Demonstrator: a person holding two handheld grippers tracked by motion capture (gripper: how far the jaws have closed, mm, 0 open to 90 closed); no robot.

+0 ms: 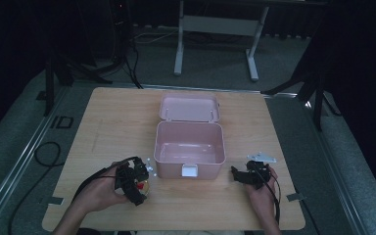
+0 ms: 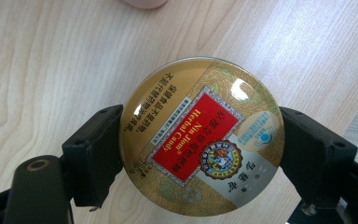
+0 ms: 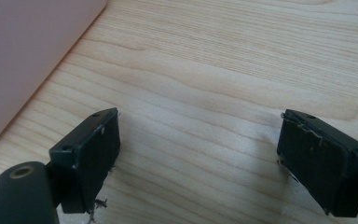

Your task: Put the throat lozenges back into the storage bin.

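1. Holding the round candy tin (image 2: 201, 136) by its rim, the left tool (image 1: 136, 182) has one black jaw pressed to each side of the tin; the printed lid faces the tool's camera; the tin sits just above the worktop (image 1: 112, 117), though contact with it cannot be told.
2. The right tool (image 1: 247, 175) stands with its jaws spread wide and nothing between them; bare wood lies under the gap.
3. The pink box (image 1: 189, 147) stands open at mid-worktop, lid tipped back; its cavity appears empty.
4. Governing relation: the box lies forward and to the right of the left tool, just beside it; the right tool flanks the opposite side.
5. Judgement: the left tool is the nearer carrier; a likely next move lifts the tin over the near wall; the tin, being round, has no long axis to align.
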